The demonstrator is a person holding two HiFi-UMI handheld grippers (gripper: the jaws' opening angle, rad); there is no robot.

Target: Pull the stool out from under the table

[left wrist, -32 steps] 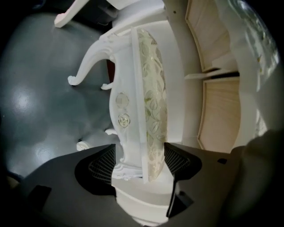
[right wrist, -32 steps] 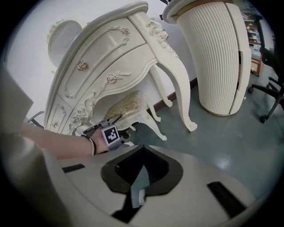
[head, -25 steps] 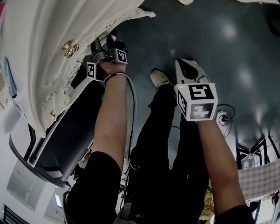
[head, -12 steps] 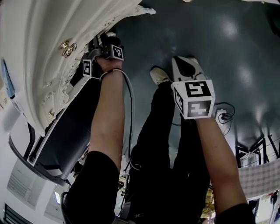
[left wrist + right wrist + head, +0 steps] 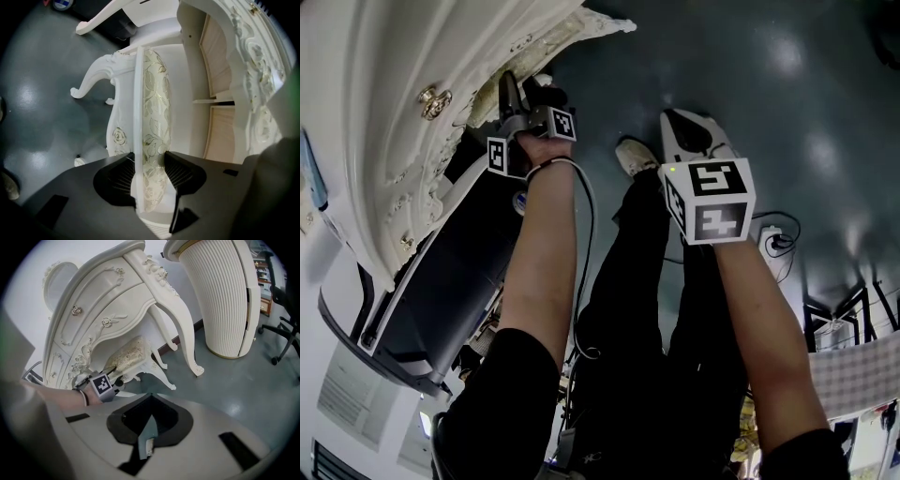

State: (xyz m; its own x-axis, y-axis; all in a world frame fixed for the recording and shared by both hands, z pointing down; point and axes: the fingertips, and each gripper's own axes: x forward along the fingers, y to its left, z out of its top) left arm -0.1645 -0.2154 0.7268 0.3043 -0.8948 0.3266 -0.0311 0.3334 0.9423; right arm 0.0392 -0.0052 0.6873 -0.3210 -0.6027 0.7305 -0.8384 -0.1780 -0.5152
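Left gripper view settles the matter: the left hand-held gripper has just been closing, and its ribbed pads now press on either side of the stool. One pad is on the white rim and the other on the gold-patterned cushion. The seat shows edge-on, running straight away from the jaws into the hollow beneath the table, with its curved legs out toward the floor.

So the stool lies directly ahead of this hand-held gripper and still under the table. Judging by that, the pull should come straight back along the gripper's own line, toward the person, keeping the seat level so its rim does not slip from the pads.

Right gripper view shows the right hand-held gripper with its jaws together on nothing, tilted down at bare floor and well apart from the stool. The left hand is plainly the nearer and the only one engaged.
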